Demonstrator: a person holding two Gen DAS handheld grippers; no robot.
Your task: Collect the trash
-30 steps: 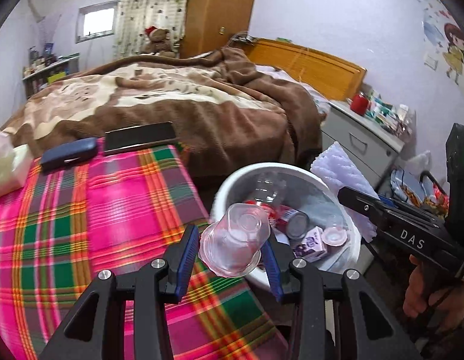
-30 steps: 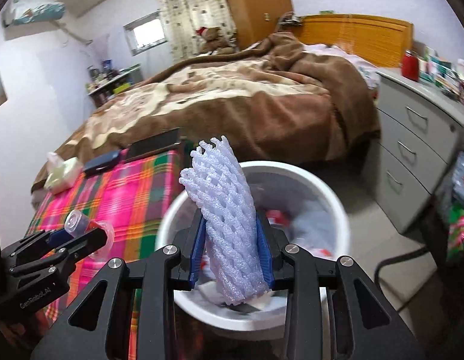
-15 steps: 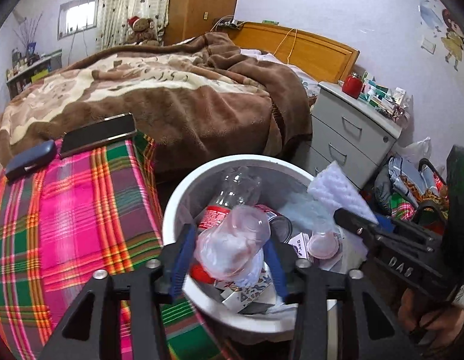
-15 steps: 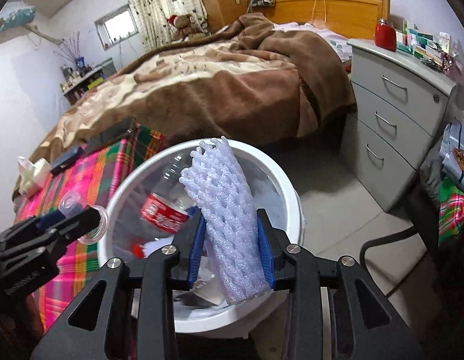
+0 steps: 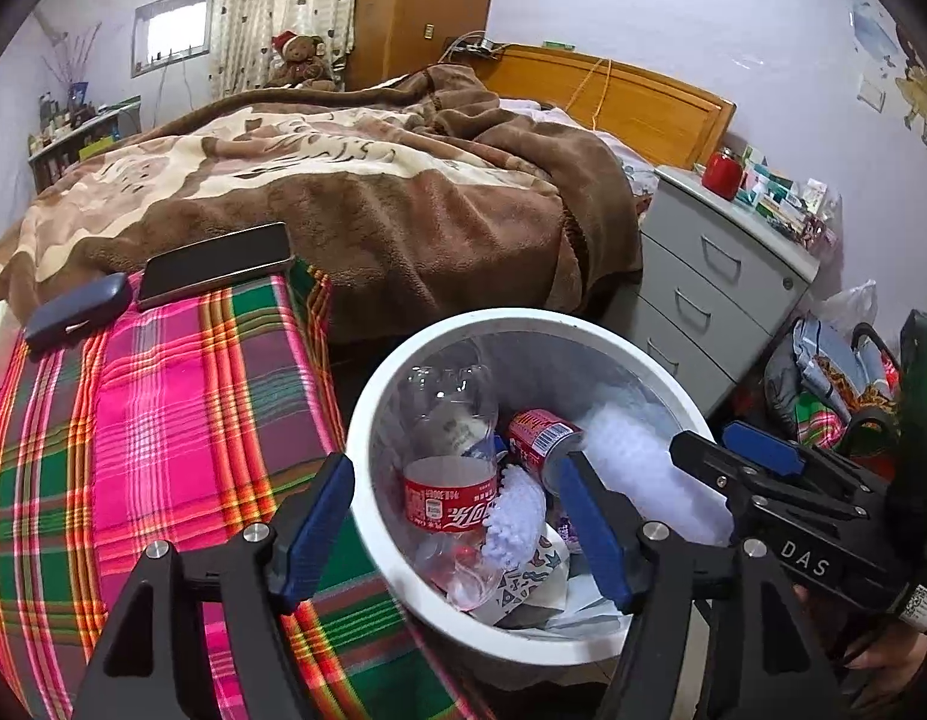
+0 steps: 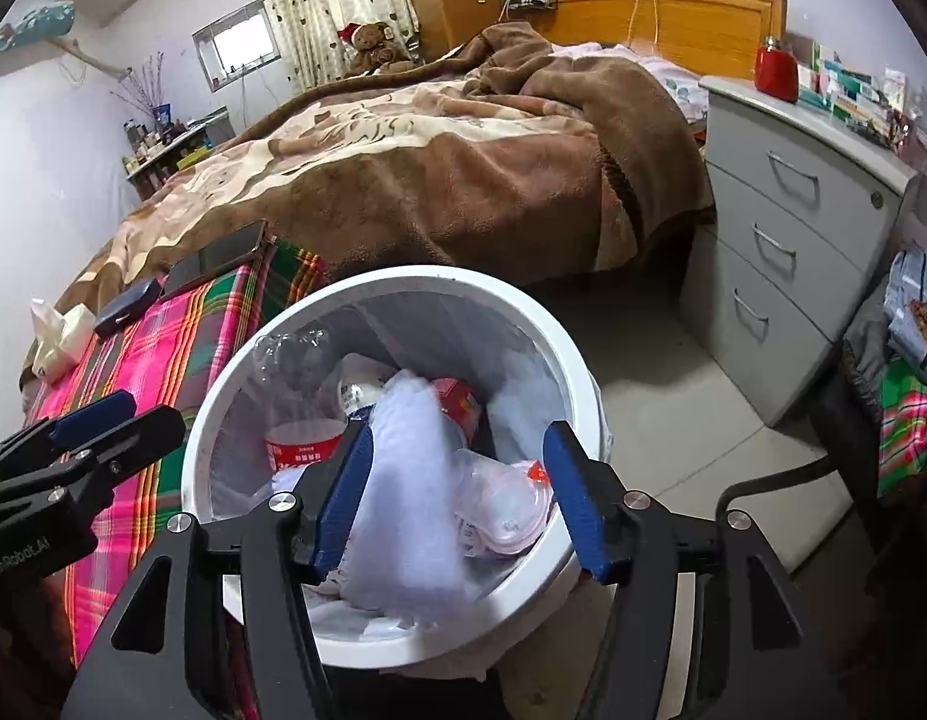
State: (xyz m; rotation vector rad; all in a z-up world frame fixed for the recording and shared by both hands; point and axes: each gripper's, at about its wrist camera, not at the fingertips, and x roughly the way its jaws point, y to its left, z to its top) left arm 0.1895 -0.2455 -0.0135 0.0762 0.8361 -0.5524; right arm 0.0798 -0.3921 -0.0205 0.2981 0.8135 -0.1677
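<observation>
Left gripper [image 5: 457,531]: we see its blue-padded jaws opening above the bin's near rim, nothing pressed between them
Right gripper [image 6: 457,495]: we see its jaws opening too; the white foam net sleeve [image 6: 403,492] lies blurred between the pads, and we cannot tell whether it touches the left pad
Round white plastic trash bin [image 5: 367,420]: stands on the floor just beside the bench, with a thin clear liner inside
Trash in the bin: a crushed clear plastic bottle with a red label [image 5: 448,468], a red drink can [image 5: 538,435] beside it, a clear plastic cup [image 6: 505,501] lying on its side near the front, white foam netting and patterned paper scraps
Bench [image 5: 133,420]: covered in a pink, green and orange plaid cloth, to the left of the bin
On the bench's far end: a dark flat phone [image 5: 214,264], a navy glasses case [image 5: 76,312] beside it, a tissue pack [image 6: 58,336] at the far left
Bed [image 5: 343,180]: behind the bench and bin, under a rumpled brown and cream blanket
Grey drawer unit [image 6: 793,228]: to the right of the bed, a red jar [image 6: 776,73] on top
</observation>
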